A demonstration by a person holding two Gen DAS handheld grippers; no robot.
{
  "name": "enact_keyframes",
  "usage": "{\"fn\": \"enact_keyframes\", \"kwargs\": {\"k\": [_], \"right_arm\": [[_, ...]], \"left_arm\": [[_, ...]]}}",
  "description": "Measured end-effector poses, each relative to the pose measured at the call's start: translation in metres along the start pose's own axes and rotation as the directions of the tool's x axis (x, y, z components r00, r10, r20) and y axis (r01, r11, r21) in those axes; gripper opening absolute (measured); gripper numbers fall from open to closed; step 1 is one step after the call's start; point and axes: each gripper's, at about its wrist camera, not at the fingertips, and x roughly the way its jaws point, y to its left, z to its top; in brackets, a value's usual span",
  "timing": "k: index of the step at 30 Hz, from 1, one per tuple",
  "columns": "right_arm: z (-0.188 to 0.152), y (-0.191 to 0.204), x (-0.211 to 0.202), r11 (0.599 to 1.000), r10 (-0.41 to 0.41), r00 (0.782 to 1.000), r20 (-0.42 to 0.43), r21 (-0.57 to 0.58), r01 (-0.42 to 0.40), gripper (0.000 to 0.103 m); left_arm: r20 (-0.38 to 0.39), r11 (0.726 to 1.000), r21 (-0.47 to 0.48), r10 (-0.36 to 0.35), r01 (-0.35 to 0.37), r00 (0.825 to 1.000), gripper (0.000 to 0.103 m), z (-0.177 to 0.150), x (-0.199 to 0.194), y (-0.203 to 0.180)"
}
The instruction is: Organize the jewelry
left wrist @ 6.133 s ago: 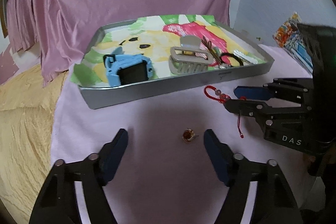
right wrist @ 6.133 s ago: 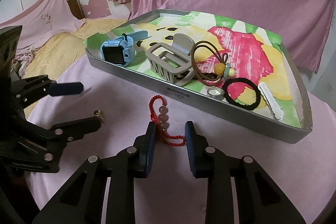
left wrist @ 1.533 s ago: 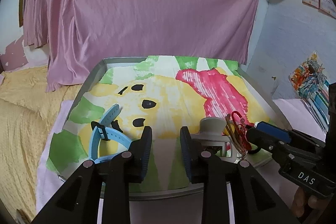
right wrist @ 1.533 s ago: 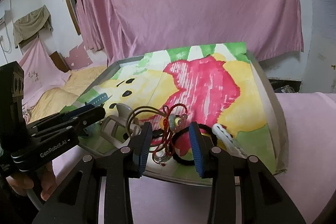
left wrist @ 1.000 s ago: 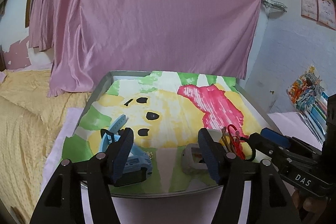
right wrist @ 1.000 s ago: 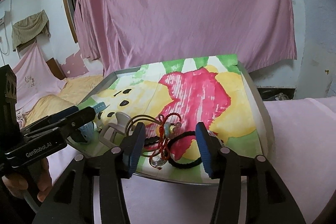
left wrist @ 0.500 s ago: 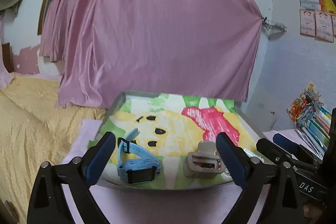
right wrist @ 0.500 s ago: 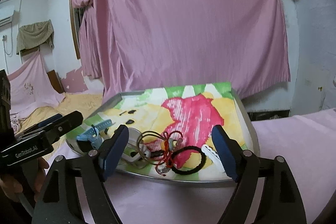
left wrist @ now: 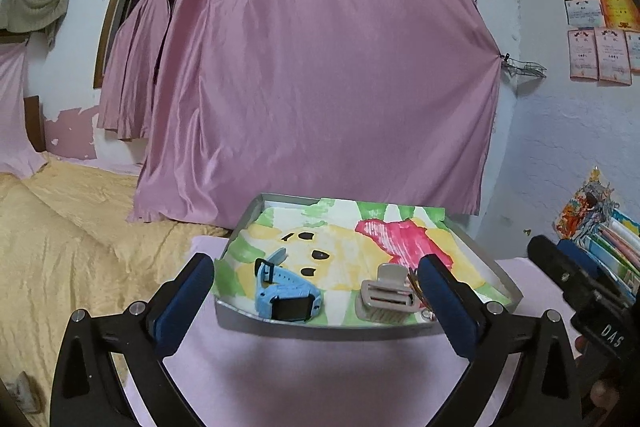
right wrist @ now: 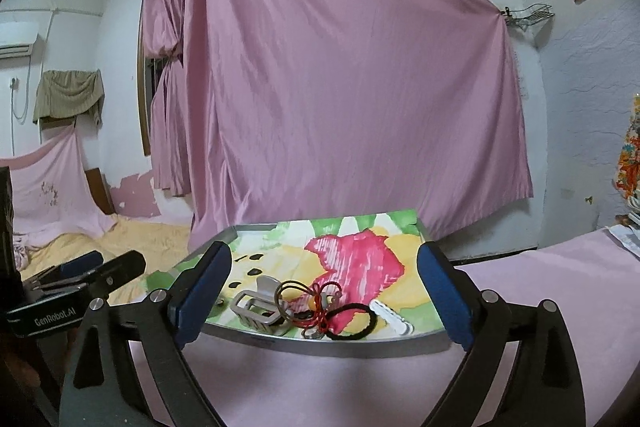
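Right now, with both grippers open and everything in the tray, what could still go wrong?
1. The red cord lies tangled over the brown hair tie and black hair tie; lifting one later may drag the others.
2. That pile sits close to the tray's near rim, so a bump could spill it.
3. The left gripper and right gripper, jaws just opened and empty, could clip that rim.

A lived-in bedroom in a home. A large shiny pink satin curtain (left wrist: 328,75) hangs across the white back wall. Left of it lies a bed under a crumpled yellow quilted bedspread (left wrist: 60,247), beside patches of peeling pink wall paint (left wrist: 72,131). Right of the curtain, paper certificates (left wrist: 600,27) are pinned up. Far left of it, a white wall air conditioner (right wrist: 16,39) sits high.
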Motion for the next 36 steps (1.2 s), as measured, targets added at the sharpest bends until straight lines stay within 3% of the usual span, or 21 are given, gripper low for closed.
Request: {"fn": "enact_keyframes", "kwargs": {"k": [36], "right_arm": [[-0.035,0.025,-0.142,1.0,0.001,1.0,0.031,-0.027,0.0,0.092]], "left_arm": [[0.096,0.999,0.022,0.041,-0.044,0.994,0.102,-0.04,-0.138,0.017]]}}
